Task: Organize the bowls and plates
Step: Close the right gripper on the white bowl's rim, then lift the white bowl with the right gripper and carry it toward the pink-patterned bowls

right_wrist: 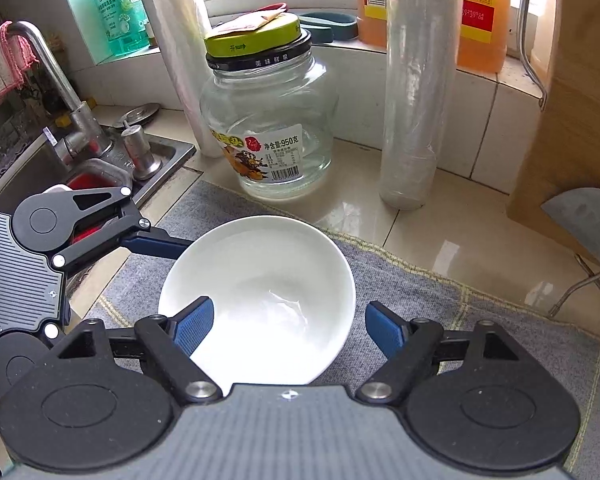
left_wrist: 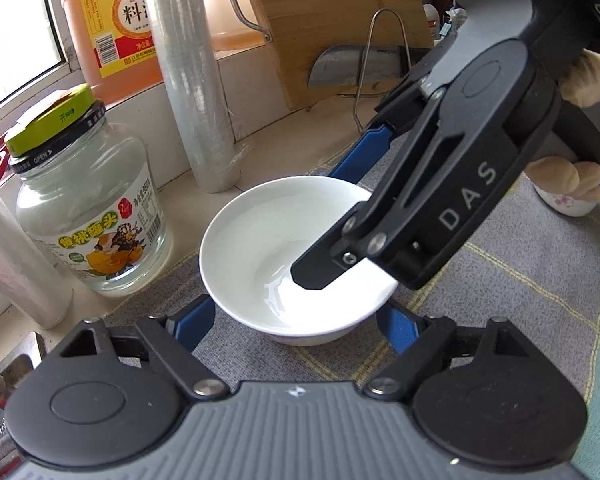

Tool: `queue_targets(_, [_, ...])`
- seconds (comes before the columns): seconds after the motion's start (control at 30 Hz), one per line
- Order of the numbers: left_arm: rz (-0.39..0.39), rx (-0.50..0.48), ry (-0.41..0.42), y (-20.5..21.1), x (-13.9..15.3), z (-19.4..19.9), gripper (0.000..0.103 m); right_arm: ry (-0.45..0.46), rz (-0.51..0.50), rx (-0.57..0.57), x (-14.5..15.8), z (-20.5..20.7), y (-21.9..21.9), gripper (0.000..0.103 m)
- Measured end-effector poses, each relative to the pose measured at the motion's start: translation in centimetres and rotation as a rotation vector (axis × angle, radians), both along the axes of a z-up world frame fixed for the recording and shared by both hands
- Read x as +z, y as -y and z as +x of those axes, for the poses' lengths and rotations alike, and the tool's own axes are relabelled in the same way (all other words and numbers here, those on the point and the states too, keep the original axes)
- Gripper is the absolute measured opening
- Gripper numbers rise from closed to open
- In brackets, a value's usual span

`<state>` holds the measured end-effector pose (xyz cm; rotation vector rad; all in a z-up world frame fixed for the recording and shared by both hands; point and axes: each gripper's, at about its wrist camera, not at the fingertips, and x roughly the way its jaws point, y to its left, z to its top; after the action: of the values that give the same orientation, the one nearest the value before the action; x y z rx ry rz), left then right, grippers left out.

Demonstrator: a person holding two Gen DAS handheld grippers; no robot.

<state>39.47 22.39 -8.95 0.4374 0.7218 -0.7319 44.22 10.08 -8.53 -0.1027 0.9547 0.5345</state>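
The bowl, white and empty, sits on a grey mat on the surface, just in front of the glass jar with the yellow-green lid and near the upright roll of cling film beside that jar.

Both grippers are at this one bowl. The left gripper has its blue-padded fingers spread either side of the bowl's base; the pads stand close to the wall, but whether they touch it I cannot tell, and nothing looks clamped. The right gripper straddles the rim on the side away from the jar: one of its fingers is inside the bowl, the other is outside the wall, and a gap shows on both sides, so it holds nothing yet.

The main risk, as I judge it, is the two tools working against each other. If the right pair pinches the rim and lifts while the left pair squeezes low on the wall, the bowl could tilt or twist free. Glazed ceramic is slick, so a rim pinch that is shallow or off-centre could slip. A sideways shove could slide the bowl on the mat towards the jar or the cling film roll and knock them. The right gripper's body also hangs close above the bowl, so a hasty move might strike the rim.
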Motion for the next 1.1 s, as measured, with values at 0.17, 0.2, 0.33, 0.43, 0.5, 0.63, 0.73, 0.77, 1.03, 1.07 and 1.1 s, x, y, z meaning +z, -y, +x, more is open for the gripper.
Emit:
queue_targets(0.17, [0.013,-0.025,0.017,0.1,0.0,-0.2,0.088,-0.004,0.011,0.011,-0.2,0.1,-0.2,0.085])
queue_targets(0.2, [0.010,-0.026,0.014,0.1,0.0,-0.1,0.088,-0.002,0.009,0.011,-0.2,0.0,-0.2,0.083])
queue_targets(0.33, [0.006,-0.036,0.008,0.1,0.0,0.2,0.088,-0.009,0.011,0.002,-0.4,0.2,-0.1,0.082])
queue_targets(0.43, [-0.004,-0.040,-0.004,0.1,-0.1,0.6,0.088,-0.006,0.022,-0.013,-0.4,0.4,0.2,0.082])
queue_targets(0.5, [-0.014,-0.042,-0.013,0.1,-0.3,0.9,0.090,-0.008,0.032,-0.015,-0.3,0.5,0.3,0.082])
queue_targets(0.63, [-0.030,-0.055,-0.022,-0.2,-0.4,1.1,0.090,0.003,0.031,-0.010,-0.2,0.5,0.2,0.082])
queue_targets(0.73, [-0.029,-0.065,-0.020,-0.3,-0.4,1.0,0.090,0.004,0.048,-0.005,-0.1,0.5,0.2,0.081])
queue_targets(0.77, [-0.029,-0.068,-0.022,-0.4,-0.3,1.1,0.090,0.005,0.044,-0.007,0.0,0.5,0.0,0.080])
queue_targets(1.03, [-0.022,-0.066,-0.028,-0.4,-0.1,0.8,0.089,0.013,0.030,0.005,0.2,0.2,-0.3,0.079])
queue_targets(1.07, [-0.018,-0.065,-0.027,-0.3,-0.1,0.7,0.089,0.015,0.029,0.007,0.3,0.1,-0.3,0.079])
queue_targets(1.1, [-0.015,-0.064,-0.026,-0.3,-0.1,0.7,0.089,0.016,0.030,0.007,0.3,0.1,-0.3,0.079])
